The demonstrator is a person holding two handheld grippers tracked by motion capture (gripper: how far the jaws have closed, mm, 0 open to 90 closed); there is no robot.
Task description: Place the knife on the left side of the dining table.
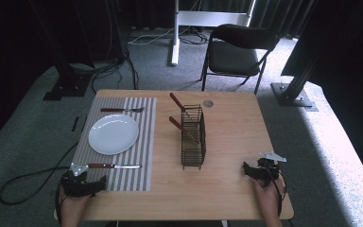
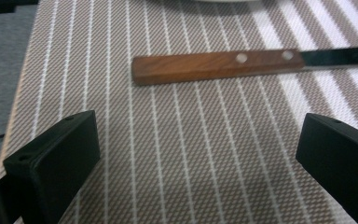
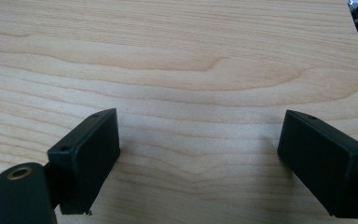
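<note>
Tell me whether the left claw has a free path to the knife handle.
Probably yes: the left claw is open, the knife handle lies just ahead on the placemat, and nothing sits between them.

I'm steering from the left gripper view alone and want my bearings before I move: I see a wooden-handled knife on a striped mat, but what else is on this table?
Observer: A white plate sits on the placemat just beyond the knife, and a fork lies past the plate.
Operator: Anything off the mat?
Observer: A black wire basket stands mid-table, with two wooden-handled utensils leaning in it.
Operator: Where's my other gripper?
Observer: The right gripper rests near the table's front right corner, jaws open over bare wood.
Operator: And mine?
Observer: The left gripper sits at the mat's near edge, jaws open, short of the knife handle.
</note>
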